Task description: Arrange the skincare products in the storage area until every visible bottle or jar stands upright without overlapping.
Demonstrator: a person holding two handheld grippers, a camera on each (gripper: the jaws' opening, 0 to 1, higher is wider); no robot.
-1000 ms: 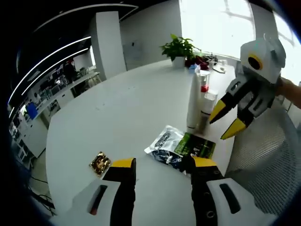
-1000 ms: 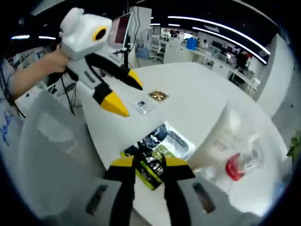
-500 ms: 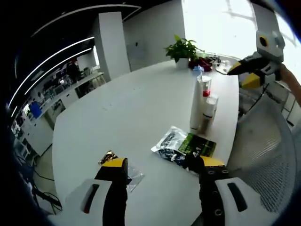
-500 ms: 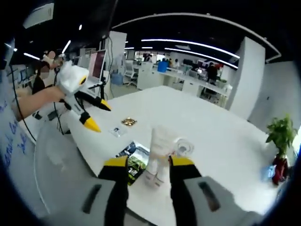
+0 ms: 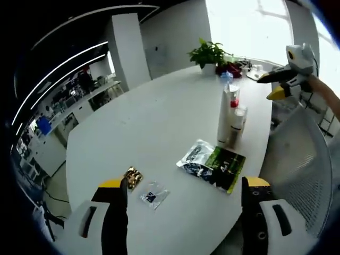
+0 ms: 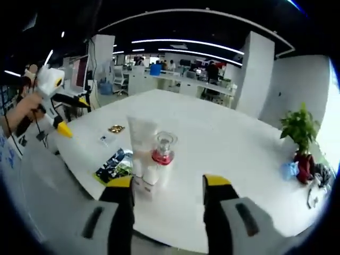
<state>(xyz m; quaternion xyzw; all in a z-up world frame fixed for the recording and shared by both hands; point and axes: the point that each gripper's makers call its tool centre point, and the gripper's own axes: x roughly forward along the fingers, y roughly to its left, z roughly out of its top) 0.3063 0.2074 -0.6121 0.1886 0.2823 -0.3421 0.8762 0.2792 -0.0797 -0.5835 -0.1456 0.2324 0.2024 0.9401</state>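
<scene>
a small cluster of skincare products stands upright near the edge of a round white tabletop (image 5: 159, 127): a tall white tube (image 6: 141, 142) resting on its cap, a bottle with a red collar and clear cap (image 6: 162, 154), and a short white bottle (image 5: 237, 123) tucked close beside them, all touching or nearly so. just beside them, flat on the tabletop, lie two sachets, a dark and silver sachet (image 5: 195, 158) partly overlapped by a green and black sachet (image 5: 226, 167). farther along sit a small gold packet (image 5: 132, 177) and a tiny clear packet (image 5: 154, 194). the left hand-held gripper (image 5: 180, 194) hangs above the near edge with its jaws spread wide and nothing between them; the right hand-held gripper (image 6: 169, 186) is likewise parted and empty, facing the cluster. the tube looks light, soft and easy to tip, so low on its stiffer cap end seems the safest hold. the red-collared bottle appears rigid and smooth, perhaps slippery, best taken around its body. the sachets look thin and floppy, best pinched at an edge.
</scene>
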